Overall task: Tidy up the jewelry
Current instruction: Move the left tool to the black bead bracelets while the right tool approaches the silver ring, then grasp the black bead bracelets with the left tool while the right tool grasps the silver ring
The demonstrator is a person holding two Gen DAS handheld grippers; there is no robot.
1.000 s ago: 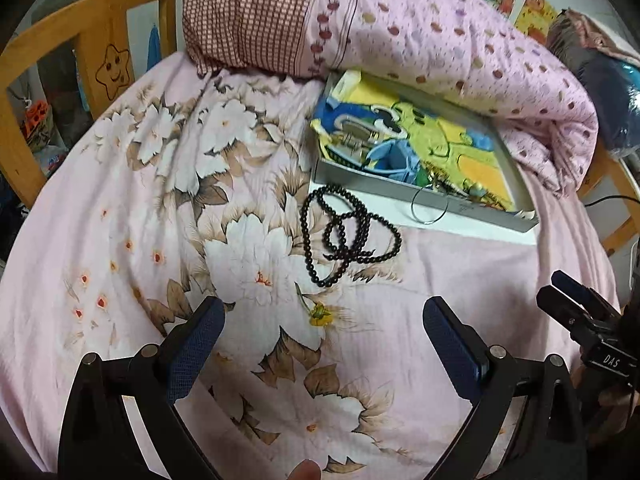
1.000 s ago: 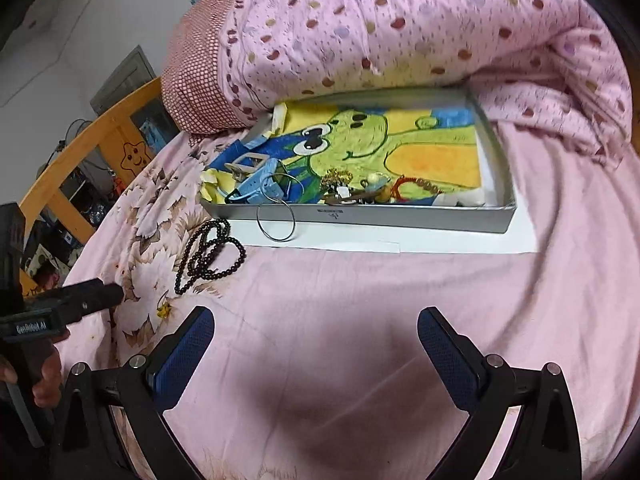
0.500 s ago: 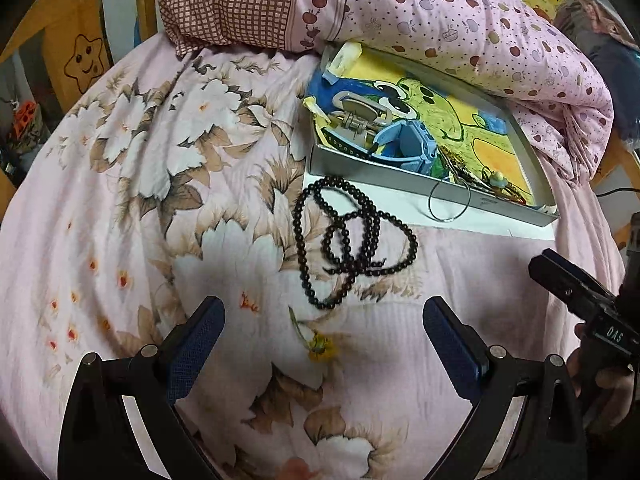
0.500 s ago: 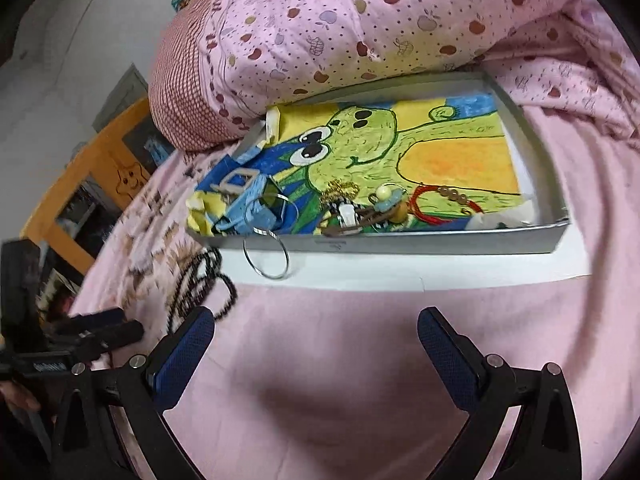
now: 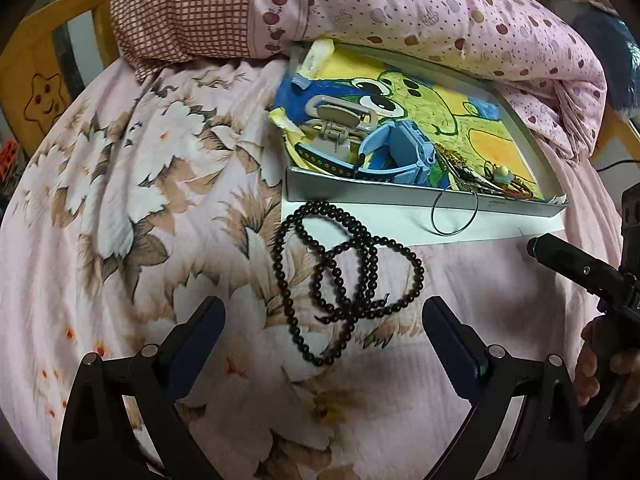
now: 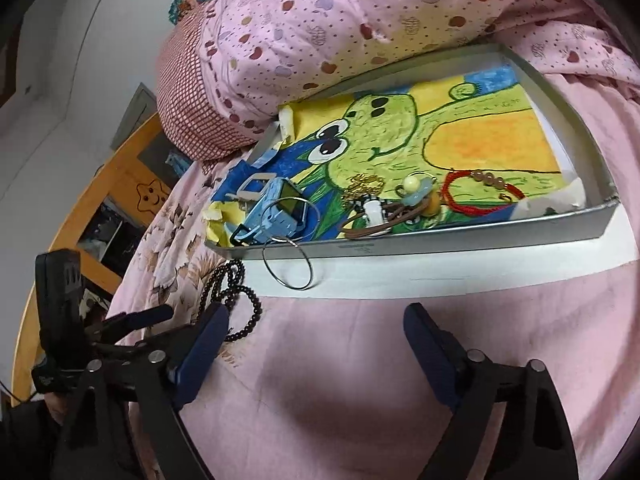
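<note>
Here, bead necklace (image 5: 344,284) lies lengthwise toward tray (image 5: 420,196)

My left gripper (image 5: 322,320) hangs low over the bed with its jaws spread wide and nothing between them. My right gripper (image 6: 316,328) is spread just as wide and is empty too. In the left wrist view my right hand (image 5: 600,360) shows at the right edge, fingers wrapped round the handle of its gripper.
</note>
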